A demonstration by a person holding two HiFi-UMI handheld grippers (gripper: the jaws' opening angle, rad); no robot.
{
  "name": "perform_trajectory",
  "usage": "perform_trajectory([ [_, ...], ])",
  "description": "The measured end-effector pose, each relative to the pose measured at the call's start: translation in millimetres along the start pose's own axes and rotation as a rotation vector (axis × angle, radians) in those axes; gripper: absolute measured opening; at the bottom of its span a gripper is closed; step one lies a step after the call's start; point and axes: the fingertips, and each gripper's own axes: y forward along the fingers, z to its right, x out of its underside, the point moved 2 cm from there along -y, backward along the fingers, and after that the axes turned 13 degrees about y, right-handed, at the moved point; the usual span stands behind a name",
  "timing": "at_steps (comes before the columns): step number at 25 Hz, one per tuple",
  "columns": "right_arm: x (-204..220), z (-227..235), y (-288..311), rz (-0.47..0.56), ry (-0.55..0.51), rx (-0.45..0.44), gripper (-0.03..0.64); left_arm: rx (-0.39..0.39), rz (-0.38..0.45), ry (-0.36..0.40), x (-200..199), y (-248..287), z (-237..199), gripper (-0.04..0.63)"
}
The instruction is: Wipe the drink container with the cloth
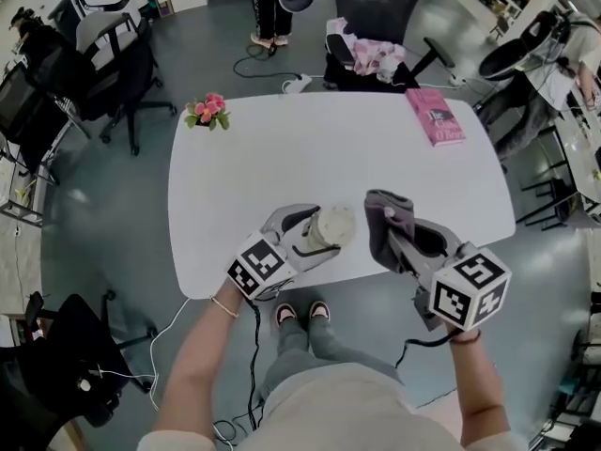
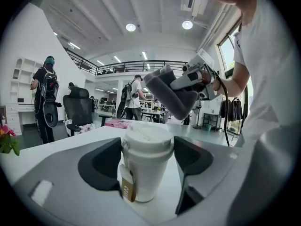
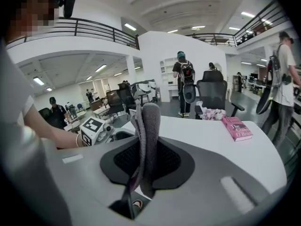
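The person stands at the 6 o'clock edge of a white table, a gripper in each hand. The left gripper has its fingers spread wide around the drink container, a pale lidded cup. In the left gripper view one pad lies against the cup's side and the other against the lid's rim, so the cup is pinched between them. The cup stands upright near the table's 6 o'clock edge. Whether its base rests on the table cannot be told. A small brown tag hangs on the side of the cup.

The right gripper sits at the cup's 3 o'clock, just beside it but apart. Its fingers are pressed together on the cloth, a grey folded piece that stands up out of them. In the left gripper view the cloth hangs at the cup's 1 o'clock, above the lid and not touching it.

A pink book lies flat near the table's 1 o'clock corner. A small bunch of pink flowers sits at the 11 o'clock corner. Both are well apart from the cup.
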Motion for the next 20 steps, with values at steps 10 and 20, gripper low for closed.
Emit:
perform_trajectory([
  [10, 1, -41, 36, -0.21, -0.195, -0.13, 0.067, -0.021, 0.026, -0.001, -2, 1, 1, 0.353],
  [20, 14, -48, 69, -0.359, -0.283, -0.177, 0.067, -0.023, 0.026, -0.001, 0, -2, 0, 0.353],
])
